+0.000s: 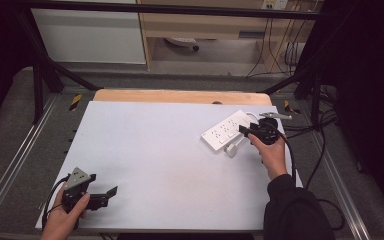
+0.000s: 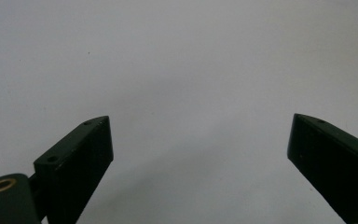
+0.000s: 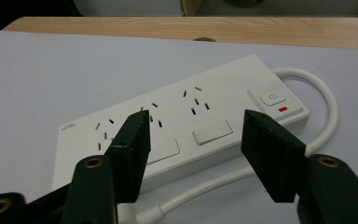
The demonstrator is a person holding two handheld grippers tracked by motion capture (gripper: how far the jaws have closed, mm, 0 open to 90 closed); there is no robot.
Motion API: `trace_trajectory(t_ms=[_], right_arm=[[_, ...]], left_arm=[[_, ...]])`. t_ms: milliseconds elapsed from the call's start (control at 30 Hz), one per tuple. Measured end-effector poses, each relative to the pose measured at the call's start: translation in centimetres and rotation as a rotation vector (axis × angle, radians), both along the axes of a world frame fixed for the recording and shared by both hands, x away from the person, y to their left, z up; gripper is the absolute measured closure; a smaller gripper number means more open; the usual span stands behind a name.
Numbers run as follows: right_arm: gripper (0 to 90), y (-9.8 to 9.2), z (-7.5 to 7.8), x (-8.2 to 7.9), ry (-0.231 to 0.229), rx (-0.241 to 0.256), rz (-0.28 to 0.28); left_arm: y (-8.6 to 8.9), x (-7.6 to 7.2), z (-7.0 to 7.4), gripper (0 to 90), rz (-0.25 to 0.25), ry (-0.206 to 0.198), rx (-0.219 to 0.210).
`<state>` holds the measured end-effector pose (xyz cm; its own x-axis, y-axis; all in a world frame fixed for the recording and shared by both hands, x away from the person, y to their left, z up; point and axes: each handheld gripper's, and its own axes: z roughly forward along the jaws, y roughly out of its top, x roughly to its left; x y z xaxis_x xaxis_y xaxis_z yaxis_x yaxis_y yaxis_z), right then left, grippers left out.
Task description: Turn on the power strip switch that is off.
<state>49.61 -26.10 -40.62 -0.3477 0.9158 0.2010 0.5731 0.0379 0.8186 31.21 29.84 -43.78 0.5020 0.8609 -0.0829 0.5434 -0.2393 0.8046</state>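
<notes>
While the left claw gapes over matte table, the right claw (spread) faces a glossy white power strip

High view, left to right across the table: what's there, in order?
Left gripper held at the near-left corner, fingers apart → bare stretch of the white table → white power strip → right gripper, fingers open at the strip's right end.

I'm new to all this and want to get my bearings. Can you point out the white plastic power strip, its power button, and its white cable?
White plastic power strip [image 3: 177, 116]: right gripper view, socket face.
Power button [image 3: 271, 97]: right gripper view, button centre.
White cable [image 3: 328, 109]: right gripper view, curved loop.
</notes>
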Motion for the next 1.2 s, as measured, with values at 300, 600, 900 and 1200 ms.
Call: trace_trajectory(t_ms=[300,600,900,1200], right_arm=[[27.7,-0.6,-0.1,-0.8,0.015,0.002,-0.013],[7.8,-1.3,0.4,-1.7,0.017,0.005,-0.043],[5.9,-1.9,1.0,-2.6,0.007,0.010,-0.046],[4.3,-2.2,1.8,-3.5,-0.017,-0.005,-0.046]], left_arm=[[0.0,0.0,0.0,6.8,0.002,0.000,0.000],[0.0,0.0,0.0,6.8,0.000,0.004,0.003],[0.0,0.0,-0.1,6.8,0.002,0.007,0.003],[0.0,0.0,-0.1,6.8,0.003,0.007,0.002]])
